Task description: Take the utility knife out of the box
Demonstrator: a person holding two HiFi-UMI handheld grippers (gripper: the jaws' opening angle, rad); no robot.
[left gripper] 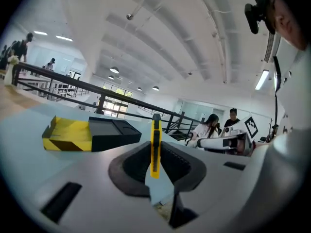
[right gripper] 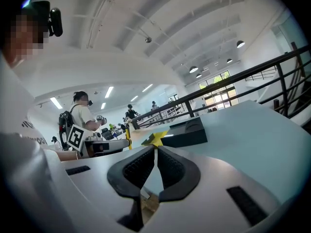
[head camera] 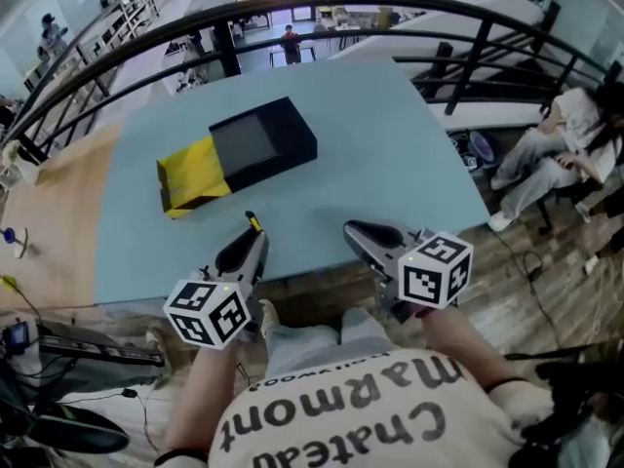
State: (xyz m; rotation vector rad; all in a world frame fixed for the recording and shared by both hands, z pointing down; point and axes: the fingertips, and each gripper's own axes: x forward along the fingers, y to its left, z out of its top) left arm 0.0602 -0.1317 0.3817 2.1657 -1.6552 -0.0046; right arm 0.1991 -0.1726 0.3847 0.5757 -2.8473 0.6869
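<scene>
A black box [head camera: 261, 143] with its yellow-and-black sleeve [head camera: 195, 176] pulled part-way off lies on the blue table [head camera: 390, 154], towards the far left. My left gripper [head camera: 252, 236] hovers over the table's near edge, shut on a slim yellow utility knife [head camera: 253, 221] that stands upright between its jaws. In the left gripper view the knife [left gripper: 155, 149] is pinched edge-on, with the box [left gripper: 109, 132] ahead to the left. My right gripper [head camera: 353, 230] is beside it at the near edge, jaws shut with nothing between them [right gripper: 155, 161]. The right gripper view shows the box [right gripper: 190, 131] ahead.
A curved black railing [head camera: 409, 8] runs behind the table. A wooden surface [head camera: 44, 222] adjoins the table's left side, with cables and gear [head camera: 58, 344] below it. A person [head camera: 556, 154] sits at the right, beyond the table's corner; other people stand farther off.
</scene>
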